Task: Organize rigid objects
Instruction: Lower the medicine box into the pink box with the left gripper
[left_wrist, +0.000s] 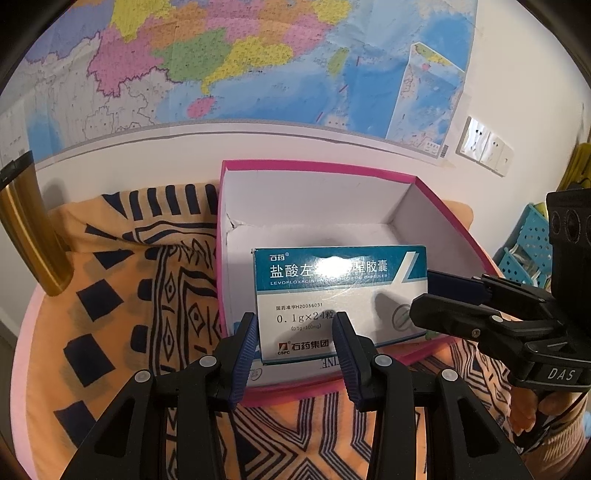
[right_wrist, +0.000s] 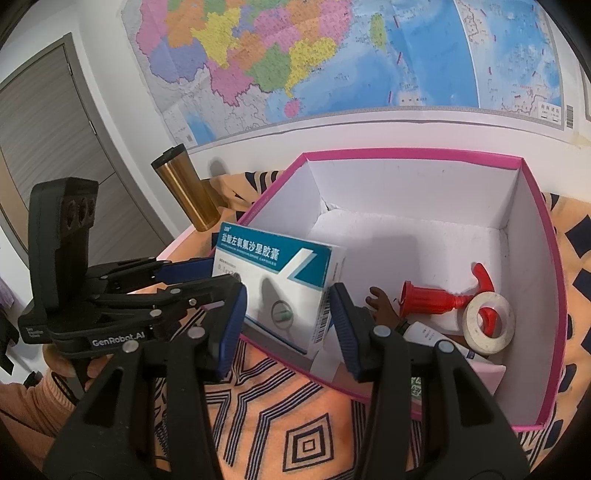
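Observation:
A teal-and-white medicine box hangs tilted over the near left corner of an open pink box. My left gripper is shut on the medicine box's left end, one finger in front of its face and one behind. My right gripper is shut on its right end, beside the barcode side. Inside the pink box lie a red plastic piece, a white tape roll, a white tube and a small brown figure.
An orange patterned cloth covers the table. A gold flask stands at the back left by the wall with the map. A blue perforated basket is at the right. A grey door is far left.

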